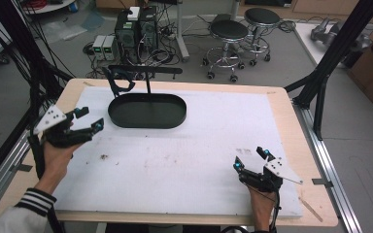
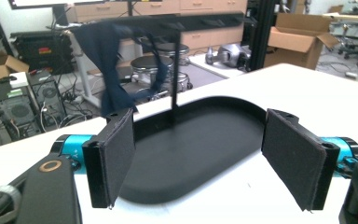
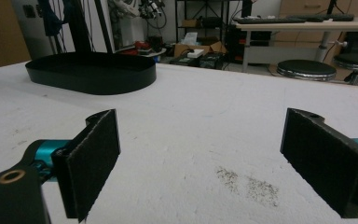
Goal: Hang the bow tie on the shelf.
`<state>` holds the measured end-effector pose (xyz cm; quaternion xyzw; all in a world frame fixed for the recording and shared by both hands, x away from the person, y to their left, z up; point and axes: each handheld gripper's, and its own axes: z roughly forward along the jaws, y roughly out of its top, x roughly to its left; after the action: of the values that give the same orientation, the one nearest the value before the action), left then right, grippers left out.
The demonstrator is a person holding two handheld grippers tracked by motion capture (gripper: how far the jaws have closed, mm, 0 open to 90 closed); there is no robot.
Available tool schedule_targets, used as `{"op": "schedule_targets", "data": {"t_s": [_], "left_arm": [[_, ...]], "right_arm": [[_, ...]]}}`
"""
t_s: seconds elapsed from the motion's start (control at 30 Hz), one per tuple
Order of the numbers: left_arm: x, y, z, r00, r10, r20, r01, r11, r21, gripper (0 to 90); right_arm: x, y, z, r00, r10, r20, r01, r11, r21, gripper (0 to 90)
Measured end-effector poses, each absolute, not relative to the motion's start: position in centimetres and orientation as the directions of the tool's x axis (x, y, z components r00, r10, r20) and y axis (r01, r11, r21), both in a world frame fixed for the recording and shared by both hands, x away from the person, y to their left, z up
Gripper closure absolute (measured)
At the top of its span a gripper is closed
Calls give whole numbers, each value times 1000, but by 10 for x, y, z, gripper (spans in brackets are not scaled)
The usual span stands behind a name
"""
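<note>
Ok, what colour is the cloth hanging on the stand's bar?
Dark navy blue cloth, clearest in the left gripper view.

The left gripper (image 1: 90, 119) is hovering near the table's left edge, jaws apart and empty. The right gripper (image 1: 250, 158) is resting near the front right corner, jaws spread wide.

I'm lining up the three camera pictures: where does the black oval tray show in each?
High view: black oval tray upper centre-left.
Left gripper view: centre, between the jaws.
Right gripper view: upper left.
Shared landmark: thin black upright post rising from the tray.
</note>
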<state>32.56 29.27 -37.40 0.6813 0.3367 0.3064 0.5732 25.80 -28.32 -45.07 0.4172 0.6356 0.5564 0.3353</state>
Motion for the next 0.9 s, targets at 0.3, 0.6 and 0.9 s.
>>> {"op": "schedule_targets", "data": {"t_s": [0.3,0.6,0.9], "left_arm": [[286,290,-429,628,778,9,68,-67,995,266],[265,297,-452,623,781,-27,29,11,1000,242],[266,299,-453,630,776,-36,34,20,999,236]], "right_arm": [[258,-284,-451,-423,905,43,152,24,988,108],[255,-284,-451,-418,908,32,127,23,992,108],[254,-284,-452,-418,907,41,128,14,992,108]]}}
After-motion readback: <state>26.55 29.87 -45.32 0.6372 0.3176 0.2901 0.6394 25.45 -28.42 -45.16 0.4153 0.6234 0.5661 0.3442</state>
